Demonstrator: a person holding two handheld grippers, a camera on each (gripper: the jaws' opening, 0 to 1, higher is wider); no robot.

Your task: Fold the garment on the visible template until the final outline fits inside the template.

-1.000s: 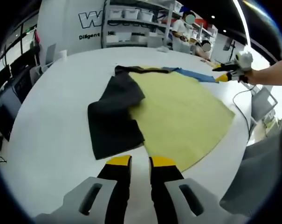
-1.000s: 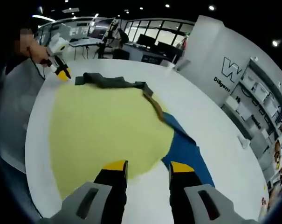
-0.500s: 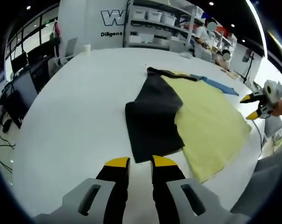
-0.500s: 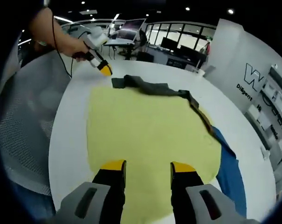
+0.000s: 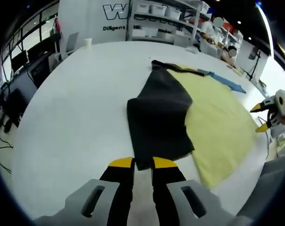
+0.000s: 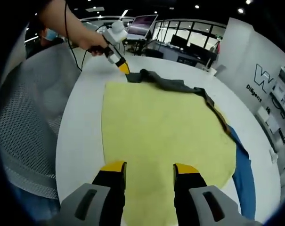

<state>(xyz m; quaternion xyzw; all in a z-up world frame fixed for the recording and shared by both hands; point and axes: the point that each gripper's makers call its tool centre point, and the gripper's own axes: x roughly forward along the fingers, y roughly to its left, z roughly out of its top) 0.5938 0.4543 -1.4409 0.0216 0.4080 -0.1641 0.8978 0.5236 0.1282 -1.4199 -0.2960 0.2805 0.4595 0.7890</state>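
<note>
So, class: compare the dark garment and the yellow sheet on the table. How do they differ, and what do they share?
The dark garment is near-black; the yellow sheet is pale yellow. The garment looks folded and rumpled; the sheet lies smooth and spread out. The garment covers less of the table than the sheet, and overlaps one edge of it. Both are cloth lying flat on the white table.

A large white round table [image 5: 71, 108] sits in an open office. Behind it stands a white wall [image 5: 93, 19] with big dark lettering, beside metal shelves [image 5: 163, 21] stacked with white bins. A white cup [image 5: 88, 43] rests at the table's far edge. A grey mesh chair [image 6: 24, 136] stands just beside the table, and farther back are desks with dark monitors [image 6: 180, 41] — ceiling spotlights shine above.
</note>
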